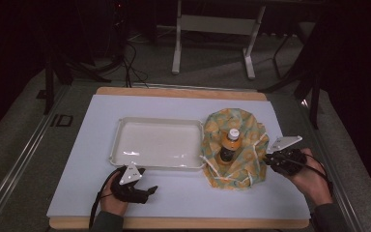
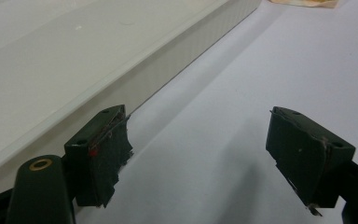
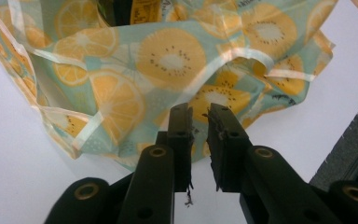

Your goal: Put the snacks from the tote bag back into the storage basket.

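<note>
White board (image 1: 183, 203) covers the table, with an empty tray (image 1: 121, 140) on it and a fruit-print bag (image 1: 251, 130) just right of that. Bag's slumped open around an upright bottle (image 1: 230, 145). Left gripper (image 1: 142, 191) idles near the tray, jaws wide apart. Right gripper (image 3: 199, 140) looks nearly closed at the bag's edge; can't tell if it's pinching fabric. My guess: getting the bottle out next, needing a firm hold.

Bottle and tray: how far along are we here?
Done: the bottle stands upright in the opened fruit-print bag. In hand: nothing firmly; the right gripper sits at the bag's near edge, jaws almost closed with no cloth visibly pinched. The left gripper waits open beside the tray. Left, apparently: lifting the bottle out, since the tray holds nothing.
</note>
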### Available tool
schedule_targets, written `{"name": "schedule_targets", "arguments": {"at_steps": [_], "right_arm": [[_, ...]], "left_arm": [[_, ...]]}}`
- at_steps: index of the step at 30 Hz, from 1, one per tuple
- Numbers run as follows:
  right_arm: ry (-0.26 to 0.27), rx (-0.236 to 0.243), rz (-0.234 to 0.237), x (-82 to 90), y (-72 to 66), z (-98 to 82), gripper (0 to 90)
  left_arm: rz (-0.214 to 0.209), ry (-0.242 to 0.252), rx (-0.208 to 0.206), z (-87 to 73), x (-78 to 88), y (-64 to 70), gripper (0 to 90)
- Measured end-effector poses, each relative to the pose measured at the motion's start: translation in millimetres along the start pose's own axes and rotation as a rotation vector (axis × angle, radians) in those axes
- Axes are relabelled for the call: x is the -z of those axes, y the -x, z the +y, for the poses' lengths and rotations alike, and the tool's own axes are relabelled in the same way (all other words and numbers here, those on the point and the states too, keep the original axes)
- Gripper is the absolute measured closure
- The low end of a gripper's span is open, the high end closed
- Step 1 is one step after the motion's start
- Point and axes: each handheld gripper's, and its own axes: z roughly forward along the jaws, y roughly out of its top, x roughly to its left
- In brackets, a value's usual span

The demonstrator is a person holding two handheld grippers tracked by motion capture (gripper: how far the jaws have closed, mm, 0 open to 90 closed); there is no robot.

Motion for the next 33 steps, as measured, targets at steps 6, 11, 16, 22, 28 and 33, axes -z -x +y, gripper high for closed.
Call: {"name": "schedule_targets", "arguments": {"at_steps": [6,11,16,22,28,33], "right_arm": [[-0.021,0.048,0.021,-3.1,-2.7,9.9,85.8],[-0.011,0.075,0.022,-3.7,-4.8,18.1,89.7],[0.001,0.091,0.024,-4.6,-8.9,25.5,89.8],[0.013,0.116,0.029,-7.6,-13.0,37.0,89.8],[0.023,0.138,0.031,-11.6,-16.4,48.9,89.8],[0.021,0.142,0.037,-16.5,-16.4,57.1,89.8]], "left_arm": [[-0.001,-0.002,-0.001,0.1,-0.1,-0.1,21.4],[-0.001,-0.002,-0.003,0.1,-0.1,0.0,21.4],[-0.002,-0.003,-0.003,0.1,-0.3,0.0,21.4],[-0.003,-0.005,-0.003,0.2,-0.3,0.0,21.4],[-0.004,-0.005,-0.003,0.2,-0.3,-0.1,21.4],[-0.004,-0.007,-0.003,0.3,-0.6,-0.1,21.4]]}}
